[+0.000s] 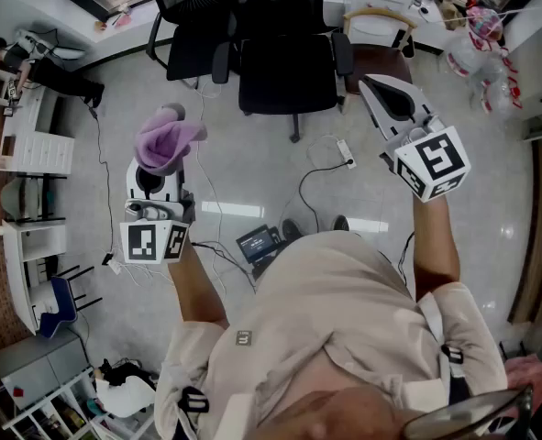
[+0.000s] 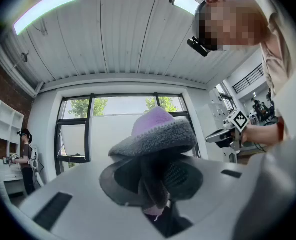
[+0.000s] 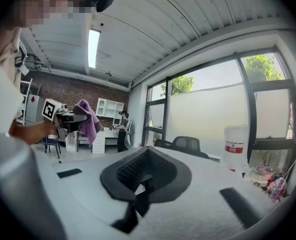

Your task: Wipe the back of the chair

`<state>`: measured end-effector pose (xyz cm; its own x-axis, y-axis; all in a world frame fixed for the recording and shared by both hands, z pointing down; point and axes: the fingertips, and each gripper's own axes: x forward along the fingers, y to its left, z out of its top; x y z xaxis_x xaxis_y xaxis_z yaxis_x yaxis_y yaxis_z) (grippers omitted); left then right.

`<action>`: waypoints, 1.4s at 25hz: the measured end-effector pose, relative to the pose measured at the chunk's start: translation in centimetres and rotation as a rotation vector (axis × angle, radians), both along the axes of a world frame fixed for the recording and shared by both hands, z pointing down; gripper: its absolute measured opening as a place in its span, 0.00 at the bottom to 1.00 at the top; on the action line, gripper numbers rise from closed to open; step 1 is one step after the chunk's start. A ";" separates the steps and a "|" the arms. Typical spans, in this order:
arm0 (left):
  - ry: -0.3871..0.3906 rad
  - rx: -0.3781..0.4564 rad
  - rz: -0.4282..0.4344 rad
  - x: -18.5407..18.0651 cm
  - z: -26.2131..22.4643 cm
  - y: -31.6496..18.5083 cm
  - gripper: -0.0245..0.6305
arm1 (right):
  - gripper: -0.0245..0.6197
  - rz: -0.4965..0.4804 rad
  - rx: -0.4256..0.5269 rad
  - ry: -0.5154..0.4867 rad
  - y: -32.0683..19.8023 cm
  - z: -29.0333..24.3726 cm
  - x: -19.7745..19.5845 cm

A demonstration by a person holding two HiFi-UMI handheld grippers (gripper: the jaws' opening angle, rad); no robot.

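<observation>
My left gripper (image 1: 160, 165) is raised and shut on a purple cloth (image 1: 166, 139), which bunches over its tips. In the left gripper view the cloth (image 2: 155, 132) shows purple on top and grey at its edge, pinched between the dark pads of the left gripper (image 2: 155, 184). My right gripper (image 1: 374, 93) is held up at the right, shut with nothing in it; its pads meet in the right gripper view (image 3: 145, 176). Black office chairs (image 1: 287, 60) stand ahead on the floor, beyond both grippers. One chair back (image 3: 188, 144) shows past the right jaws.
A second black chair (image 1: 192, 27) stands left of the first. Cables and a power strip (image 1: 346, 153) lie on the floor in front of the chairs. White desks (image 1: 34, 145) line the left side, where another person (image 3: 123, 129) stands. Bags and a white container (image 3: 236, 149) sit at the right.
</observation>
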<state>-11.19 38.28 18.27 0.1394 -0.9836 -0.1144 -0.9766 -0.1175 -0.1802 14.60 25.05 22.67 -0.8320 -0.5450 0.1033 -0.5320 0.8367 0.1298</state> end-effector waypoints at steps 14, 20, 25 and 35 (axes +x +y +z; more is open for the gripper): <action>0.010 0.003 0.018 -1.6 0.5 0.5 0.15 | 0.03 0.026 0.001 -0.008 0.5 0.4 -1.4; 0.020 0.008 0.043 -4.0 0.8 0.9 0.15 | 0.03 0.046 -0.026 -0.086 1.1 -0.3 -3.5; 0.033 0.033 0.072 -6.9 0.7 1.9 0.15 | 0.03 0.069 -0.006 -0.078 2.5 -0.8 -6.1; 0.064 0.025 0.072 -9.4 1.7 0.3 0.15 | 0.03 0.077 -0.003 -0.065 0.5 -1.4 -8.3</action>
<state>-20.59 38.57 19.98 0.2018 -0.9679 -0.1497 -0.9753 -0.1845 -0.1215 6.30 25.56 21.23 -0.7928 -0.6073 0.0526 -0.6018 0.7935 0.0904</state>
